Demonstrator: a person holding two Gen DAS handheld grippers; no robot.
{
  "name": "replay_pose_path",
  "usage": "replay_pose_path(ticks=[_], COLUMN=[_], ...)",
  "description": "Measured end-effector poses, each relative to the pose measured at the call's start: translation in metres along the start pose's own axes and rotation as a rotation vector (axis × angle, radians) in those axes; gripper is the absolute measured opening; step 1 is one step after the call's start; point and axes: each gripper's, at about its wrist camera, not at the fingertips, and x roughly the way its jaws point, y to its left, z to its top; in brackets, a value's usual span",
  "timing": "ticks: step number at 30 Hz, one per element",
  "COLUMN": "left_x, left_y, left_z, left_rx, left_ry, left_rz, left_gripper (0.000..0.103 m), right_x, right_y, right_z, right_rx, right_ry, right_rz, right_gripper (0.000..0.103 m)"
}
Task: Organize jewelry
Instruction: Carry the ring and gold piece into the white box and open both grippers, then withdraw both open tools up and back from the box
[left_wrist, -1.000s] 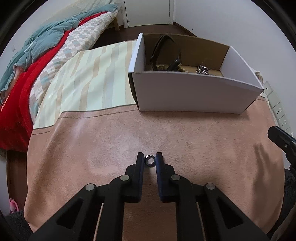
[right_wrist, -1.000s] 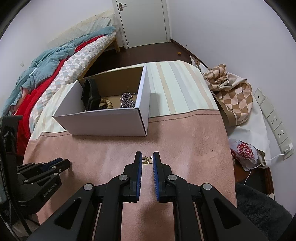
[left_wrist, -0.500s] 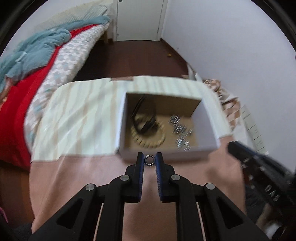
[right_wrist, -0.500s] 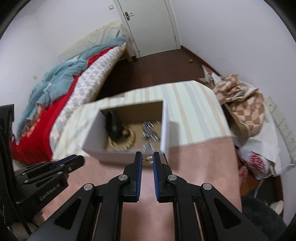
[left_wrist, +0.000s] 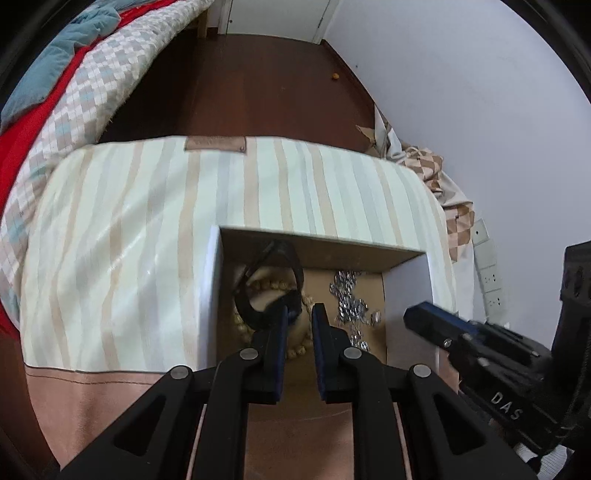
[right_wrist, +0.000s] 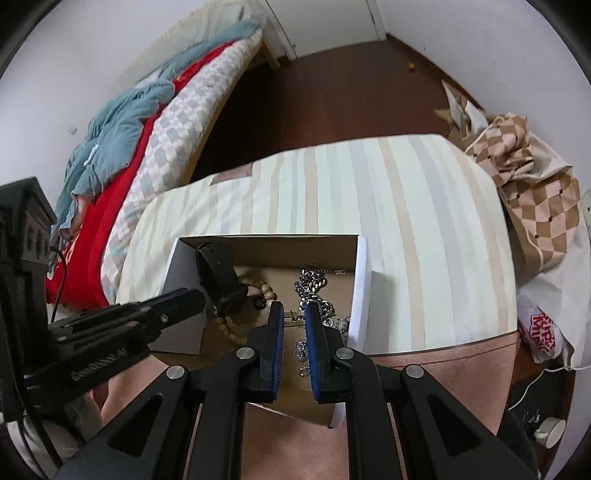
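A white cardboard box (left_wrist: 207, 280) (right_wrist: 360, 288) stands on the bed. Inside lie a black watch (left_wrist: 258, 310) (right_wrist: 218, 273), a wooden bead bracelet (left_wrist: 295, 349) (right_wrist: 227, 330) and a silver chain (left_wrist: 349, 299) (right_wrist: 316, 291). My left gripper (left_wrist: 298, 312) hangs over the box with its jaws slightly apart and nothing between them. A small dark ring (right_wrist: 258, 303) lies on the box floor. My right gripper (right_wrist: 294, 308) is over the box, shut on a small gold piece (right_wrist: 294, 316). Each gripper shows in the other's view, the right (left_wrist: 476, 347) and the left (right_wrist: 129, 325).
The box sits where a striped cream cover (left_wrist: 122, 236) meets a pink blanket (left_wrist: 85, 406). A bed with red and teal bedding (right_wrist: 122, 140) lies at the left. A checked bag (right_wrist: 535, 199) and wall sockets (left_wrist: 487, 266) are at the right. Dark floor lies beyond.
Both grippers rose from the pink blanket and moved forward over the box. The ring that the left gripper held has left its jaws. The right still holds the gold piece.
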Motion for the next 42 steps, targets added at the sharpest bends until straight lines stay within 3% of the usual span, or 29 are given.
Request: replay_pose_path(ticks=[1, 2, 3, 5, 11, 13, 15, 17, 18, 22, 30, 42], left_x=[-0.004, -0.008, -0.011, -0.020, -0.046, -0.050, -0.052, -0.052, -0.053, -0.061, -0.113, -0.220], left_y=[0.000, -0.001, 0.000, 0.001, 0.016, 0.022, 0.026, 0.029, 0.029, 0.027, 0.004, -0.031], left_z=[0.001, 0.003, 0.005, 0.005, -0.013, -0.023, -0.033, -0.043, -0.048, -0.066, -0.093, -0.135], left_rx=[0.005, 0.010, 0.013, 0.015, 0.004, -0.004, -0.008, -0.011, -0.008, -0.005, 0.011, 0.008], left_ry=[-0.016, -0.030, -0.040, -0.074, -0.141, -0.153, -0.153, -0.142, -0.138, -0.141, -0.205, -0.350], left_rz=[0.013, 0.032, 0.047, 0.079, 0.177, 0.212, 0.243, 0.278, 0.300, 0.337, 0.344, 0.351], left_gripper=[0.015, 0.025, 0.041, 0.059, 0.065, 0.072, 0.091, 0.100, 0.101, 0.101, 0.101, 0.101], right_x=[0.001, 0.000, -0.001, -0.006, -0.028, -0.034, -0.035, -0.035, -0.036, -0.048, -0.104, -0.227], right_y=[0.000, -0.001, -0.001, -0.002, 0.003, 0.008, 0.012, 0.016, 0.019, 0.024, 0.046, 0.089], right_z=[0.002, 0.002, 0.002, -0.001, -0.011, -0.018, -0.026, -0.033, -0.038, -0.053, -0.073, -0.114], right_rx=[0.000, 0.002, 0.004, 0.010, -0.003, -0.022, -0.033, -0.045, -0.055, -0.061, -0.067, -0.105], right_ry=[0.006, 0.003, 0.000, -0.012, -0.050, -0.055, -0.044, -0.032, -0.030, -0.030, -0.109, -0.258], right_rz=[-0.001, -0.008, -0.010, -0.009, -0.062, -0.130, -0.186, -0.231, -0.261, -0.322, -0.374, -0.372], right_gripper=[0.013, 0.016, 0.024, 0.038, 0.040, 0.050, 0.067, 0.079, 0.087, 0.103, 0.103, 0.103])
